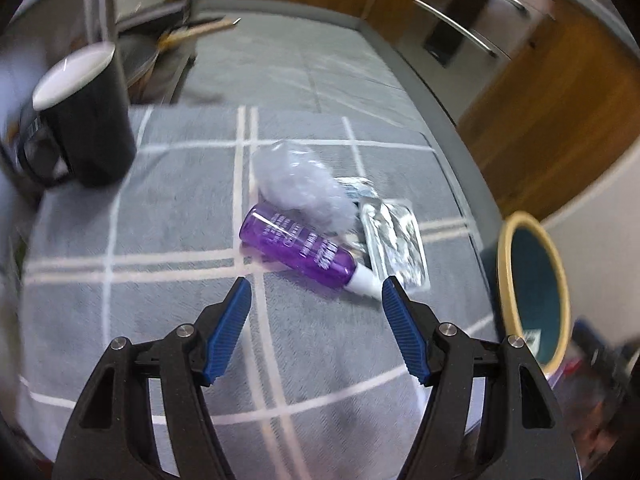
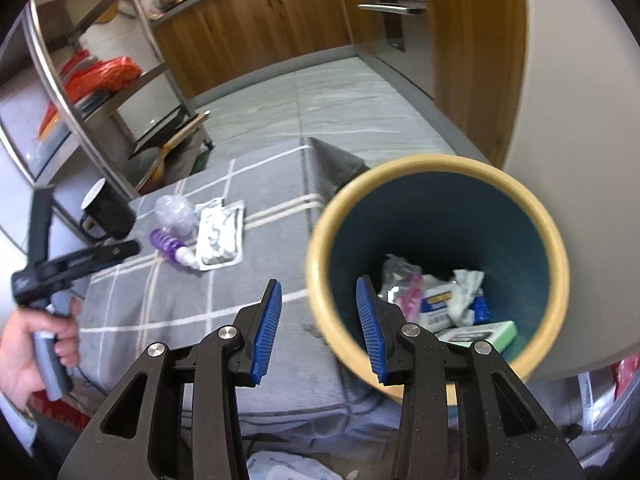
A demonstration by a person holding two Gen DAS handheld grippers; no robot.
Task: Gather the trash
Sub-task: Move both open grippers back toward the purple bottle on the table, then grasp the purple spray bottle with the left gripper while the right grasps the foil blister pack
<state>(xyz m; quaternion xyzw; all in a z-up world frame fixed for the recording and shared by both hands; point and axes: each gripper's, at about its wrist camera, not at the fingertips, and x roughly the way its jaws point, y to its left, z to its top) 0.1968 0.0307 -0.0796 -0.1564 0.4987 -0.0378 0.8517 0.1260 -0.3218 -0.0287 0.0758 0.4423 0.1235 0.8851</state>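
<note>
On the grey checked tablecloth [image 1: 160,208] a purple bottle [image 1: 298,250] with a white cap lies on its side. It touches crumpled clear plastic [image 1: 304,184] and a silver foil packet [image 1: 394,240]. My left gripper [image 1: 316,300] is open just short of the bottle, its right pad near the cap, nothing between the pads. In the right wrist view the same bottle [image 2: 168,240], plastic [image 2: 174,210] and packet [image 2: 222,236] sit far left, with a hand holding the left gripper [image 2: 128,248] beside them. My right gripper [image 2: 319,296] is open, its fingers either side of the near rim of a yellow-rimmed teal bin [image 2: 436,164].
A black mug [image 1: 86,120] stands at the cloth's far left corner. The bin [image 1: 532,288] sits off the table's right edge and holds wrappers, a tissue pack and a green box [image 2: 480,332]. A steel shelf rack [image 2: 80,92] and wooden cabinets [image 2: 280,12] lie beyond.
</note>
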